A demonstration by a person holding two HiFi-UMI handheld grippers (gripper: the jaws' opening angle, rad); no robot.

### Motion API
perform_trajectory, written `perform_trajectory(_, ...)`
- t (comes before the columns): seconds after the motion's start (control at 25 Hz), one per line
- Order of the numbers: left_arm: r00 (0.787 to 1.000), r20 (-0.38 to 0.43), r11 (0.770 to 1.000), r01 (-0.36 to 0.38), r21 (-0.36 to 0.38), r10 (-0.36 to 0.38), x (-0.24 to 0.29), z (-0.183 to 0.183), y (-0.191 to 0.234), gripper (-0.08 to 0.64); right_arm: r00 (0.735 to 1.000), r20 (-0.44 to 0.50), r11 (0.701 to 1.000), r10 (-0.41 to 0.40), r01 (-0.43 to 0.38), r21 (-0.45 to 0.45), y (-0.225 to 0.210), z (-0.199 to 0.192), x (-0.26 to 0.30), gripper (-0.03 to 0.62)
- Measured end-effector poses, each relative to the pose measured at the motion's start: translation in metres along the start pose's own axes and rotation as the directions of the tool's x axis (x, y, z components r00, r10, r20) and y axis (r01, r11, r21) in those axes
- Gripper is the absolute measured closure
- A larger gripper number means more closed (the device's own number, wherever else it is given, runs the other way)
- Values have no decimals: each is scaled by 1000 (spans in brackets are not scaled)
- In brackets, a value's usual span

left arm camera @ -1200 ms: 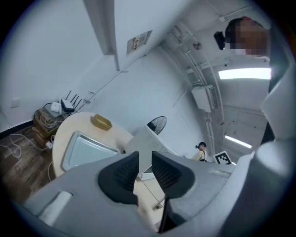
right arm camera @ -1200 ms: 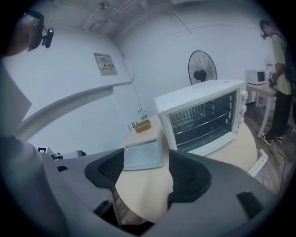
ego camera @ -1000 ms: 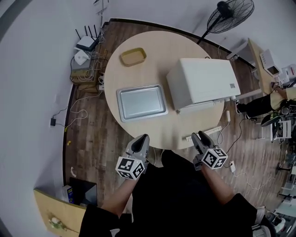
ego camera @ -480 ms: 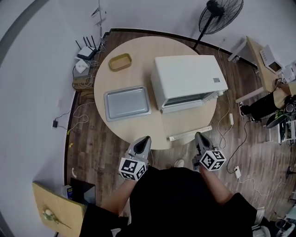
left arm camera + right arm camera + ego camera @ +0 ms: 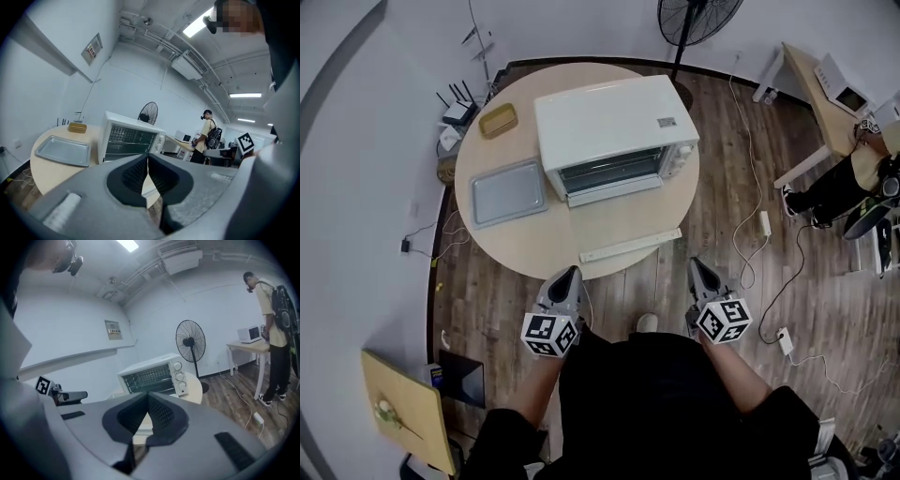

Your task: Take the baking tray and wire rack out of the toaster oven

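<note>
The white toaster oven [image 5: 614,131] stands on the round table [image 5: 534,248], its dark front toward me; wire bars show inside its opening [image 5: 126,138]. The grey baking tray [image 5: 508,192] lies flat on the table left of the oven. My left gripper [image 5: 565,278] and right gripper [image 5: 698,269] hang over the floor just off the table's near edge, apart from oven and tray. Both are shut with nothing between the jaws, as the left gripper view [image 5: 148,157] and the right gripper view [image 5: 148,397] show.
A long white bar [image 5: 630,246] lies on the table in front of the oven, and a tan dish [image 5: 499,120] sits at the back left. A fan [image 5: 694,14], floor cables with a power strip [image 5: 764,223], and a desk with a person [image 5: 862,178] are at the right.
The table and oven have slid up and left in the head view, and the oven's front now faces me. Both grippers have drawn back from the table edge.
</note>
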State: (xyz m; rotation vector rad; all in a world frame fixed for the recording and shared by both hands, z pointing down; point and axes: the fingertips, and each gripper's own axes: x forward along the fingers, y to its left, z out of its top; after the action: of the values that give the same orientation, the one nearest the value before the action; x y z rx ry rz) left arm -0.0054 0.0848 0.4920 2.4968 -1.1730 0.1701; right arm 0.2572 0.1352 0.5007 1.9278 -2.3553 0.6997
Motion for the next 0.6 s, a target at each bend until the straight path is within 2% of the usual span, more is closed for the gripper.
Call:
perform_trajectory(0.12, 999, 14, 999, -41, -11, 41, 1, -7, -32, 540, 999, 12, 999, 33, -33, 16, -23, -1, -24, 591)
perform_trajectory(0.24, 998, 8, 998, -56, -32, 57, 2, -12, -62, 540, 995, 74, 997, 66, -68, 32, -36, 8, -41, 591)
perform_trajectory(0.36, 998, -1, 997, -69, -42, 69, 4, -10, -80, 540, 995, 77, 997, 62, -66, 45, -45, 8, -50, 591)
perform_trajectory(0.6, 1000, -5, 999, -23, -45, 22, 30, -1, -91, 540, 998, 44, 994, 36, -40, 99, -61, -2, -44, 591)
